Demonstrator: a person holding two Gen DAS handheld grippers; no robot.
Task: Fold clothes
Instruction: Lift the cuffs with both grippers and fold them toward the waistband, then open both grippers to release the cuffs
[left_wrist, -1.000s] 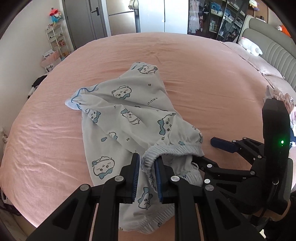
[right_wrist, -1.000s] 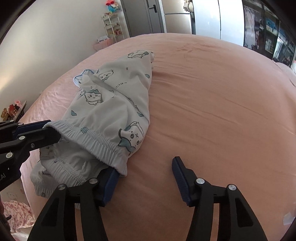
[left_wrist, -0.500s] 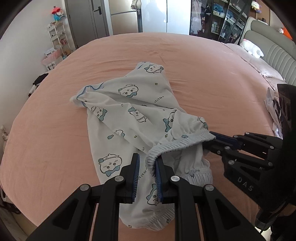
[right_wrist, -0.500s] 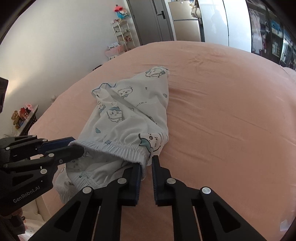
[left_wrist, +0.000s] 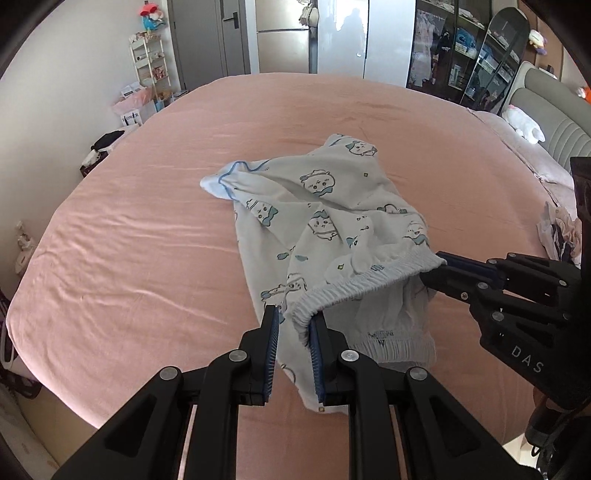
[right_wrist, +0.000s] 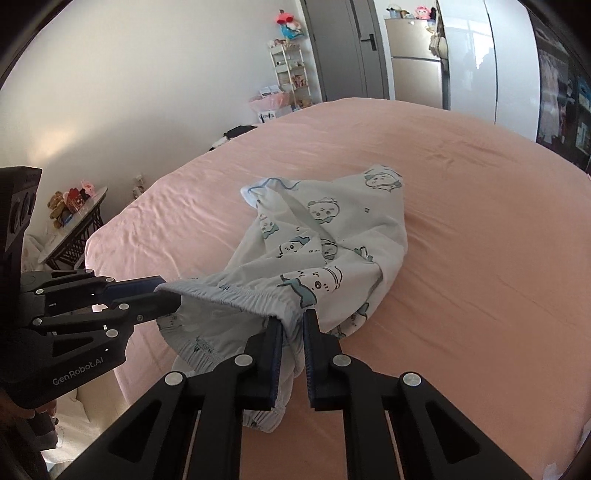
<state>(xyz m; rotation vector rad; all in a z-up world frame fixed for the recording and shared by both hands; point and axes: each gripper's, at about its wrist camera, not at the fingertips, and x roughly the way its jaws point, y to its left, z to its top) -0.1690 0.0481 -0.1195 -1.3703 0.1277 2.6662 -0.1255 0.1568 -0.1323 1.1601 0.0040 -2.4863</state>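
Garment: printed pyjama shorts (left_wrist: 325, 221), light, limp cotton, legs crumpled on the pink bed (left_wrist: 147, 229). Left gripper (left_wrist: 293, 325) and right gripper (right_wrist: 293, 325) each pinch the elastic waistband (left_wrist: 365, 280), lifted taut between them (best hold: its two ends). Fabric will sag and slip. Open sheet lies all around; the near bed edge is close.

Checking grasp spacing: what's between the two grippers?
The pants' elastic waistband, stretched from the left gripper to the right gripper; both views show it.
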